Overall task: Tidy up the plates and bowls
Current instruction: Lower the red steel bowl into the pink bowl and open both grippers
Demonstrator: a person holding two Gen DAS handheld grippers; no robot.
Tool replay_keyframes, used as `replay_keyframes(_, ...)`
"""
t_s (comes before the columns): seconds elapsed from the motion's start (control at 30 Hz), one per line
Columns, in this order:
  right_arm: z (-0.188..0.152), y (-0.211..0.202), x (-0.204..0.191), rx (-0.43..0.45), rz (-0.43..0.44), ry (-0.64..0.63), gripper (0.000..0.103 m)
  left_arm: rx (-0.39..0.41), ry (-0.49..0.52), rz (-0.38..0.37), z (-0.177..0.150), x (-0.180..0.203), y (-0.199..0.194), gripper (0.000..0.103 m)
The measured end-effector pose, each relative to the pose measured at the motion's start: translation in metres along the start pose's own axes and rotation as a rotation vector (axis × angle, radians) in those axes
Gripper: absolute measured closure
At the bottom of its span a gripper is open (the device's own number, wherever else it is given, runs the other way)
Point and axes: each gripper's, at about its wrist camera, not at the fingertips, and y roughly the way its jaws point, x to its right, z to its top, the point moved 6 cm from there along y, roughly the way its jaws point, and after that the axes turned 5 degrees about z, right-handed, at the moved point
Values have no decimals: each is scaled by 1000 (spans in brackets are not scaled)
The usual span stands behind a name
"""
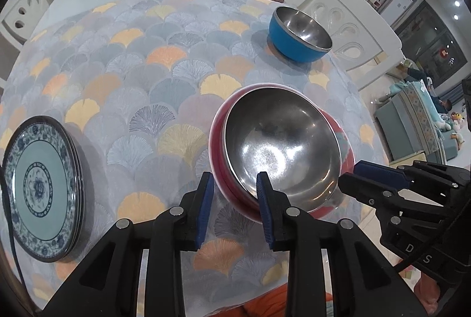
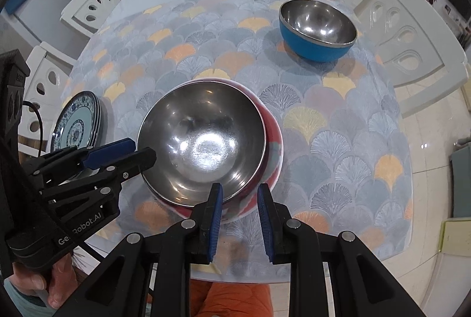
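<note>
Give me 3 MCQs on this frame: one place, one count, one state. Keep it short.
1. Where are the blue-patterned round ceramic plates?
A. left of the bowls
B. inside a bowl
C. on a chair

2. How many steel-lined bowls have a blue outside?
A. none
B. one
C. three

3. The red-outside steel-lined bowls are:
A. upside down
B. nested, upright
C. far apart

Key: A, the plates sit at the cloth's left edge. B, only the far blue steel-lined bowl. B, one rim sits inside the other.
</note>
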Motion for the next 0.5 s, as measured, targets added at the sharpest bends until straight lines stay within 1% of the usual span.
replay_keyframes(0.17,-4,0,-2,2,-26,-14,80,0,-4,-4,-3,1,0,76)
replay_keyframes(0.3,-6,3,-1,-7,-70,-26,80,-15,0,-1,-8,1,4,76)
replay_keyframes(0.4,-11,10,2,-35,-48,-5,80,-27,-6,-6,-12,0,6,76)
replay_keyframes(0.5,-11,8,2,-32,-26,8,80,-21,-9,-7,-12,1,3,76)
